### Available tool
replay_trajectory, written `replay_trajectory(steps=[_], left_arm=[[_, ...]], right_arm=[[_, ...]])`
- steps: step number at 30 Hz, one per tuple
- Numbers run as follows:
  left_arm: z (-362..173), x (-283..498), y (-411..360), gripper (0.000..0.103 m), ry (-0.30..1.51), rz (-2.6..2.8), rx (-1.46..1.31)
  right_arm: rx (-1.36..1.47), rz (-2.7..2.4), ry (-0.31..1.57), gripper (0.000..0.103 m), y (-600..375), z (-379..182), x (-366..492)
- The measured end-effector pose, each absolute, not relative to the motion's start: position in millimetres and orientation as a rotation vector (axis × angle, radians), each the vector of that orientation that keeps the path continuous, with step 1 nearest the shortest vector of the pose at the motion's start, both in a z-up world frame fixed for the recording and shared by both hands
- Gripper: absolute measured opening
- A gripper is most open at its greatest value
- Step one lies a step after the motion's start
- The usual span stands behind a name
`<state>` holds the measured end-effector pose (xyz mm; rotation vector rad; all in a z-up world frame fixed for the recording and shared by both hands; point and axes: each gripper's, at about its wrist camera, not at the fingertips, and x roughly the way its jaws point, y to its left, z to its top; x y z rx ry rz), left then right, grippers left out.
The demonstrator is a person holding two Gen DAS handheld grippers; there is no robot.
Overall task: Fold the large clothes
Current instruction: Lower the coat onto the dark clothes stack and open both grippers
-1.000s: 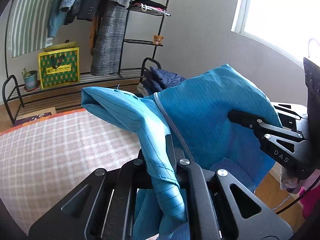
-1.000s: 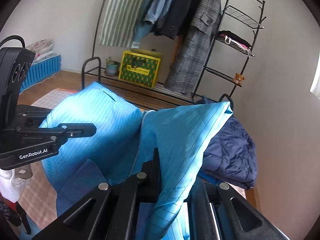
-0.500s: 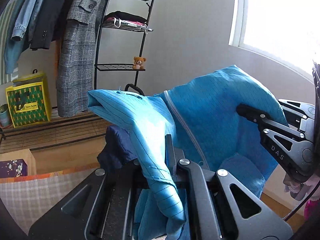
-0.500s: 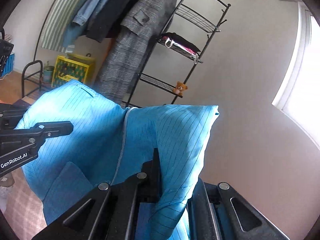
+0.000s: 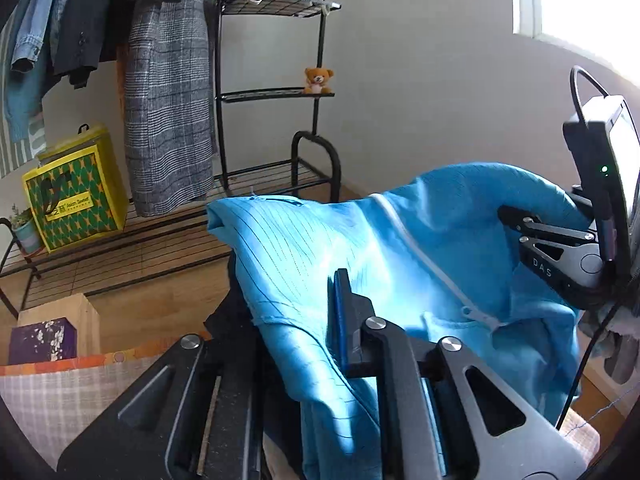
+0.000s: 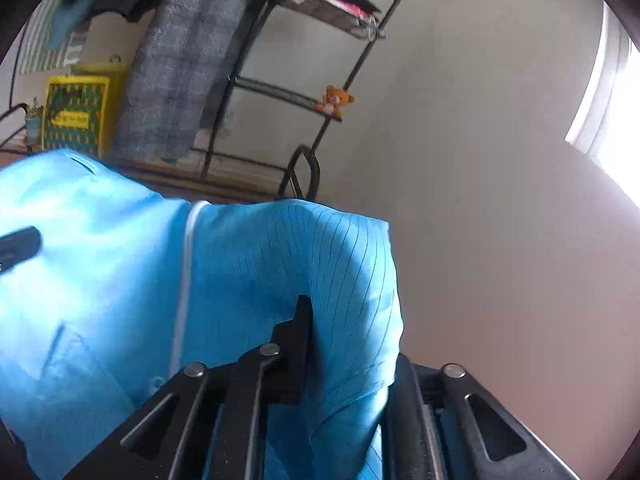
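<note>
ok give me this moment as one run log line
step: release blue garment | left gripper: jaws opening, cloth between them | right gripper: jaws opening, cloth between them | fold: cannot tell

garment (image 5: pixel 320 248): blue cloth, thin dark pinstripes – smooth
grippers (image 5: pixel 296 320): black, matt – probably plastic
rack (image 5: pixel 316 48): black metal wire

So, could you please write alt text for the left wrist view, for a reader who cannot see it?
A blue striped garment hangs between the fingers of the left gripper, whose jaws are opening, while the right gripper reaches into the cloth from the right. Behind stand a black clothes rack with a grey plaid coat, a small teddy bear and a yellow-green bag.
</note>
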<state>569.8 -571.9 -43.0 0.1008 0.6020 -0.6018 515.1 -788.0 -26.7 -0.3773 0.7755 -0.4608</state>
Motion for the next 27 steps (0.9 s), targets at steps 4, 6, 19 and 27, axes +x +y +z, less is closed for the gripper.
replay_trajectory(steps=[4, 6, 19, 27], left_arm=[[-52, 579, -554, 0.041, 0.641, -0.578, 0.064], [-47, 574, -545, 0.042, 0.615, -0.575, 0.063], [44, 459, -466, 0.043, 0.5, -0.645, 0.043], [128, 346, -392, 0.043, 0.362, -0.677, 0.082]], right_arm=[[-0.382, -0.608, 0.82, 0.039, -817, -44, 515], [-0.311, -0.607, 0.791, 0.048, -824, -35, 506], [-0.189, -0.496, 0.662, 0.052, -768, 47, 422], [-0.152, -0.439, 0.574, 0.054, -703, 123, 327]])
